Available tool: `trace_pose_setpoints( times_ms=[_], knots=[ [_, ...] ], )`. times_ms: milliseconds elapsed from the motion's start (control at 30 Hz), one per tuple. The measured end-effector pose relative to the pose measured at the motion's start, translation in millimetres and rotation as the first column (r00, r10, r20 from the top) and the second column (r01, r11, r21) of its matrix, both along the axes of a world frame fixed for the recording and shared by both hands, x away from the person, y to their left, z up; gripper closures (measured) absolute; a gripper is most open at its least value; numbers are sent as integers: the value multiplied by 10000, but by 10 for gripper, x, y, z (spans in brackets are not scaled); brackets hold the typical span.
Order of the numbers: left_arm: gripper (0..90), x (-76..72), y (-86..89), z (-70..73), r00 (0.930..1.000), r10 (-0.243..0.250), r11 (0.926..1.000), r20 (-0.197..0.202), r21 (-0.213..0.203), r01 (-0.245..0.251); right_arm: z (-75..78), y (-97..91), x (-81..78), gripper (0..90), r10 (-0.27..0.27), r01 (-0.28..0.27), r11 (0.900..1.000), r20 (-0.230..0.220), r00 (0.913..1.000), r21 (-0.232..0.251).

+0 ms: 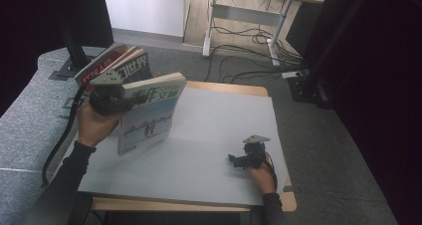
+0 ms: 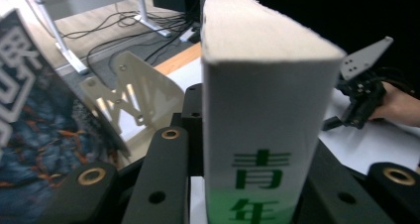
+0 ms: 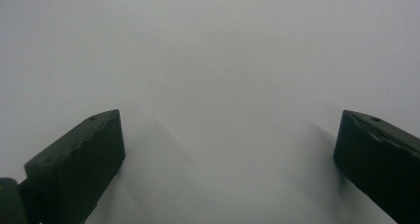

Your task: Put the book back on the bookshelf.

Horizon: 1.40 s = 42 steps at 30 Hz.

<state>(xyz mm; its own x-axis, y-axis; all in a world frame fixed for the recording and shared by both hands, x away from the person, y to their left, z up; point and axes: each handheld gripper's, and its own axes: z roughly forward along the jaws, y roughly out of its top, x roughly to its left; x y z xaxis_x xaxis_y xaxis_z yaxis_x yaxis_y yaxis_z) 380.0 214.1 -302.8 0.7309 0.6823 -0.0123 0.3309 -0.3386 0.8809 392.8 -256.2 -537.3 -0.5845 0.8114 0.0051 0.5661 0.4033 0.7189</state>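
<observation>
We hold a thick magazine (image 1: 149,113) in the left gripper (image 1: 130,101), its jaws clenched on the spine edge, one on each cover; in the left gripper view the page block (image 2: 257,60) stands upright between them. The magazine hangs clear of the white table (image 1: 219,130), tilted, with its lower corner just above the surface. Just past it, on the far side of the left gripper, other magazines (image 1: 117,65) lean against a metal bookend (image 2: 143,92).

The step in hand looks like filing this magazine upright with the others. To do it well, we keep the grip firm, since the heavy pages could sag or slide out. We keep the spine upright and bring it in beside the leaning stack rather than against it, so nothing tips.

The right gripper (image 1: 239,160) rests low over the table well apart from the magazine, jaws spread wide with nothing between them. We could bring it over to steady the stack.
</observation>
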Motion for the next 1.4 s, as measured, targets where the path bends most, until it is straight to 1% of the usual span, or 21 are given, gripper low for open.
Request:
trace_pose_setpoints(
  times_ms=[33, 67, 200, 233, 300, 533, 767, 800, 933, 967, 1067, 1100, 1133, 1167, 1233, 1400],
  knots=[
    [742, 21, 35, 14, 9999, 136, 9999, -6, -19, -136, 0, 0, 0, 0, 0, 0, 10000, 0, 10000, 0],
    [742, 21, 35, 14, 9999, 136, 9999, -6, -19, -136, 0, 0, 0, 0, 0, 0, 10000, 0, 10000, 0],
    [741, 90, 104, 24, 9989, 472, 9988, -57, -128, -472, 0, 0, 0, 0, 0, 0, 10000, 0, 10000, 1],
    [742, 90, 104, 24, 9989, 472, 9988, -57, -128, -472, 0, 0, 0, 0, 0, 0, 10000, 0, 10000, 1],
    [741, 132, 122, 19, 9980, 622, 9979, -93, -155, -623, 0, 0, 0, 0, 1, -1, 10000, 0, 10000, 1],
    [741, 300, 134, -16, 9938, 1097, 9934, -152, -317, -1101, -1, 1, 0, 0, -10, 10, 10000, 6, 10000, 10],
    [741, 477, 80, -71, 9893, 1453, 9885, -136, -406, -1457, -1, 0, 0, 0, -5, 5, 10000, 7, 10000, 8],
    [741, 477, 80, -71, 9893, 1453, 9885, -136, -406, -1457, -1, 0, 0, 0, -5, 5, 10000, 7, 10000, 8],
    [741, 590, 33, -109, 9870, 1608, 9855, -87, -537, -1610, -1, 0, 0, 0, -7, 7, 10000, 5, 10000, 9],
    [741, 590, 33, -109, 9870, 1608, 9855, -87, -537, -1610, -1, 0, 0, 0, -7, 7, 10000, 5, 10000, 9],
    [741, 682, -23, -143, 9851, 1721, 9831, -28, -628, -1719, -1, 0, 1, 0, -4, 4, 10000, 9, 10000, 11],
    [741, 682, -23, -143, 9851, 1721, 9831, -28, -628, -1719, -1, 0, 1, 0, 0, 0, 10000, 10, 10000, 7],
    [741, 723, -52, -163, 9843, 1766, 9823, 64, -649, -1758, -1, 0, 1, 0, 0, 0, 10000, 16, 10000, 8],
    [741, 723, -52, -163, 9843, 1766, 9823, 64, -649, -1758, -1, 0, 1, 0, 0, 0, 10000, 16, 10000, 8],
    [740, 766, -98, -200, 9825, 1844, 9807, 252, -702, -1823, -1, 0, 1, 0, -3, 3, 10000, 16, 10000, 19],
    [740, 786, -169, -269, 9813, 1864, 9813, 474, -573, -1837, -2, 1, 1, 0, -13, 13, 10000, 26, 10000, 22]
  ],
)
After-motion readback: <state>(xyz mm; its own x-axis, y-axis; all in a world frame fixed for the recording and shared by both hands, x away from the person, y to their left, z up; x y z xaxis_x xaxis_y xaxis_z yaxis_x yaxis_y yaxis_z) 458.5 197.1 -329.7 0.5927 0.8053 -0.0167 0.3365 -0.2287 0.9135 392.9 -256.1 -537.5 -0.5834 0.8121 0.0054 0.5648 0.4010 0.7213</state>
